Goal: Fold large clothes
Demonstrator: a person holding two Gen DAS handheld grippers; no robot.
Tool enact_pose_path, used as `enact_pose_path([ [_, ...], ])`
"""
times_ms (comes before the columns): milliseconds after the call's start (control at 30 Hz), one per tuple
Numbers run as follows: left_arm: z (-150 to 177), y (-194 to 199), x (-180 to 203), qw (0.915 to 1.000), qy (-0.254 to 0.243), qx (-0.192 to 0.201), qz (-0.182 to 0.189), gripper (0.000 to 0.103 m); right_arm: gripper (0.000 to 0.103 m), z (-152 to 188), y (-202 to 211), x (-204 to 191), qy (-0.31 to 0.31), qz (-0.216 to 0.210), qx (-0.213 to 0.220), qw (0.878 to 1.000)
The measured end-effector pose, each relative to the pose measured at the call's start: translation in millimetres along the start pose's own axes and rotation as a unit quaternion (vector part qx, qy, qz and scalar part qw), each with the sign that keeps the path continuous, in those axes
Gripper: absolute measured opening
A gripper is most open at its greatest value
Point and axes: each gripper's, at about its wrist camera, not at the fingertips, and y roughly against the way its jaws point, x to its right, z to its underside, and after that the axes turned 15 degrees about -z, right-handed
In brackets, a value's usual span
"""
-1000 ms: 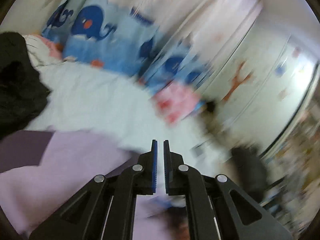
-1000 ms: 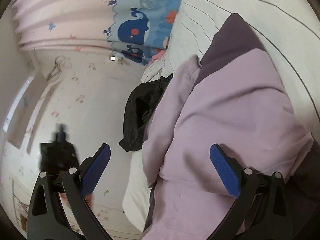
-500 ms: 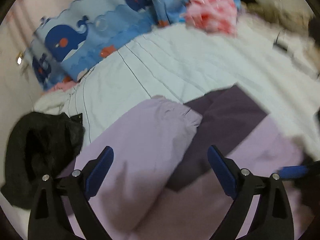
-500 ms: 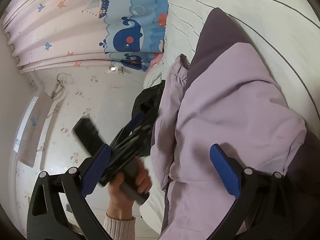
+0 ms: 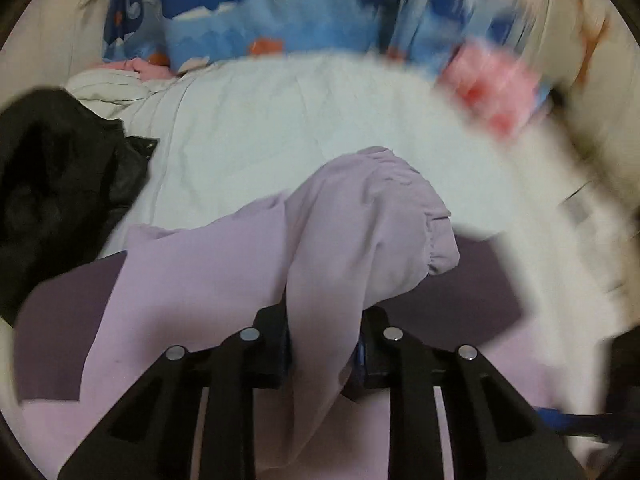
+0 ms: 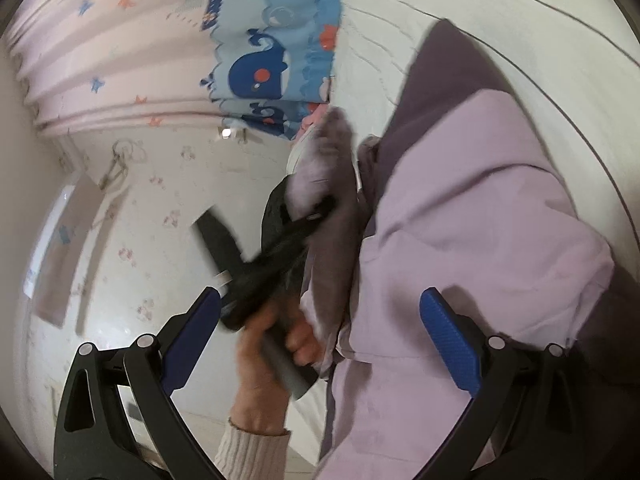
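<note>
Jacket (image 5: 224,280) lies on bed (image 5: 280,120). Left claw (image 5: 322,344) clamped on its lilac sleeve (image 5: 360,232), lifting it, likely to fold inward. Right claw (image 6: 320,336) wide open, empty, hovering over the jacket's body.

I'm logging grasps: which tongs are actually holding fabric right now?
The left tongs, shut on the lilac jacket's sleeve; the right tongs are wide open, holding nothing.
</note>
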Motion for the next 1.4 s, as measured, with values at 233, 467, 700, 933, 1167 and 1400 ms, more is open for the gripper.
enact_pose_path([
  [233,53,68,9,0.9946,-0.046,0.035,0.086,0.025,0.096,-4,-28,-21,0.017,-0.091,-0.046,0.995],
  [467,113,84,47,0.9879,-0.134,0.032,0.072,0.028,0.097,0,-65,5,-0.015,-0.054,-0.081,0.995],
  [700,128,130,21,0.9908,-0.125,0.03,0.042,0.054,0.019,-12,-91,-28,0.071,0.047,-0.093,0.992],
  [933,116,208,-100,0.9954,0.04,0.074,0.047,0.066,0.017,-20,-76,-187,0.256,0.029,-0.063,0.964],
  [1167,116,169,-177,0.9855,0.162,0.048,0.015,0.071,0.017,-36,-27,-153,0.238,0.101,-0.024,0.966],
  [1400,163,45,-191,0.9821,0.154,-0.089,-0.062,0.071,0.017,-27,44,17,0.079,0.196,-0.006,0.977],
])
